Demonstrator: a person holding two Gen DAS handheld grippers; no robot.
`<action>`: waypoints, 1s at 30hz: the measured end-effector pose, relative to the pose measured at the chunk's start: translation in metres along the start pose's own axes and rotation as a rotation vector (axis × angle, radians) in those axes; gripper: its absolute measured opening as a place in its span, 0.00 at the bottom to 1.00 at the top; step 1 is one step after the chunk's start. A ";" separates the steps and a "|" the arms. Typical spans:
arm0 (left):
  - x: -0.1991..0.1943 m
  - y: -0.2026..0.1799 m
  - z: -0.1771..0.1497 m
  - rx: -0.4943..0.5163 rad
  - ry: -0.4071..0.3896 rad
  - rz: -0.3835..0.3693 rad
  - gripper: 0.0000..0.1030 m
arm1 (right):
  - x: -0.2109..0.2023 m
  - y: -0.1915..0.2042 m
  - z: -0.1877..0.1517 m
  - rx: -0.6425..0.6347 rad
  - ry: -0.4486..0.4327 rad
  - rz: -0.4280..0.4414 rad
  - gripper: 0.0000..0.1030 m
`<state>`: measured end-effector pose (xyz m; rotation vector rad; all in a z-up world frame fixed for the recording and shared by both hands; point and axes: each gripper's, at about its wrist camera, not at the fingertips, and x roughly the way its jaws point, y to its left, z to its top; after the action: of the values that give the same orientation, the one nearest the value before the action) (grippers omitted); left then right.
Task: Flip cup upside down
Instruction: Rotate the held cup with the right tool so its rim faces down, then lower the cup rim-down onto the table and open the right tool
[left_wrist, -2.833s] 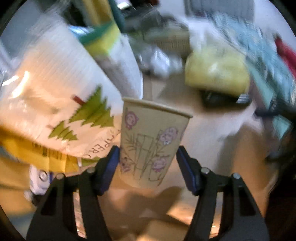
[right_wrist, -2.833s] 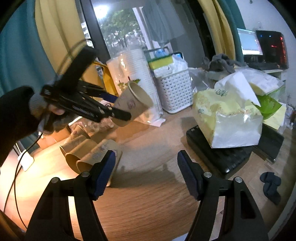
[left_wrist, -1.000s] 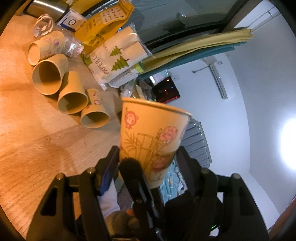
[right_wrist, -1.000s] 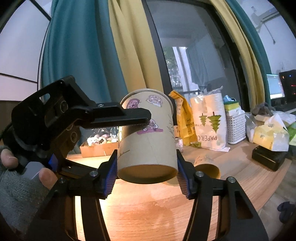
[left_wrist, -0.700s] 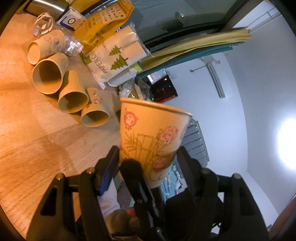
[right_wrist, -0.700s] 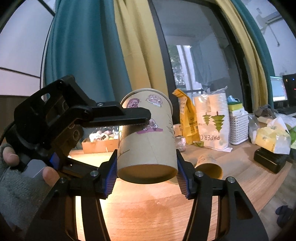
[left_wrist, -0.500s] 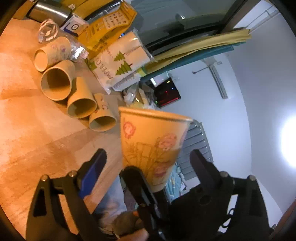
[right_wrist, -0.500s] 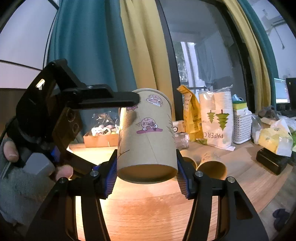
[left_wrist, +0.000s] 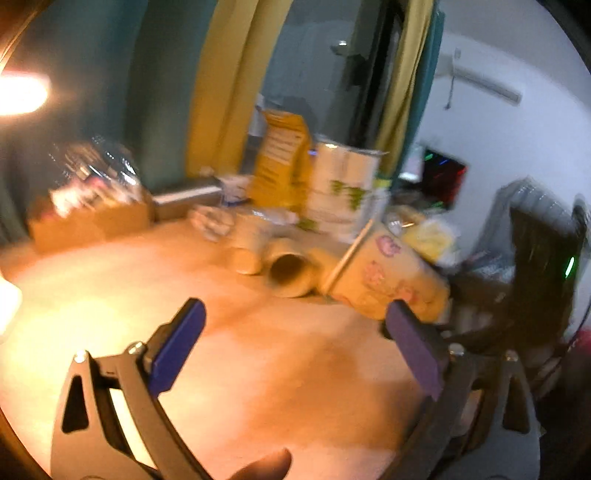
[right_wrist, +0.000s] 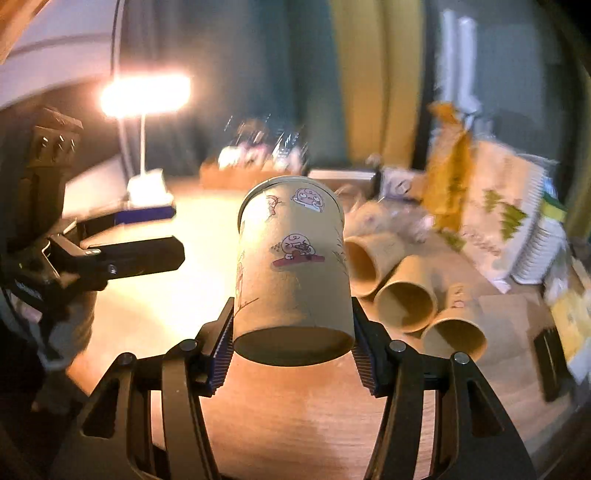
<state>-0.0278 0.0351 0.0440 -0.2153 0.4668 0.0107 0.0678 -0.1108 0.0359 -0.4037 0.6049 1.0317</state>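
Over the lamplit wooden surface (right_wrist: 295, 424) my right tool (right_wrist: 291, 354) clamped the cup (right_wrist: 291, 269) base-first for inverting, while my left tool (left_wrist: 295, 343) hung wide, empty.

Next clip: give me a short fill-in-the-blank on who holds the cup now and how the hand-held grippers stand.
1. The cartoon-printed brown paper cup is clamped in the ____ hand-held gripper.
2. The left hand-held gripper has its jaws ____ and holds nothing.
3. Three more plain brown paper cups lie on their ____ on the wooden table.

Missing words: right; open; sides
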 end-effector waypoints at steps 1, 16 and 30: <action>0.000 0.003 -0.002 0.014 -0.005 0.018 0.96 | 0.005 0.003 0.003 -0.017 0.035 0.008 0.57; 0.001 0.037 -0.035 -0.019 -0.032 0.120 0.96 | 0.101 0.020 0.040 -0.247 0.659 -0.011 0.57; -0.001 0.032 -0.039 -0.001 -0.032 0.149 0.96 | 0.157 0.044 0.061 -0.389 0.904 -0.012 0.58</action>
<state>-0.0486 0.0583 0.0038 -0.1808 0.4501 0.1597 0.1043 0.0505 -0.0186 -1.2465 1.1998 0.9242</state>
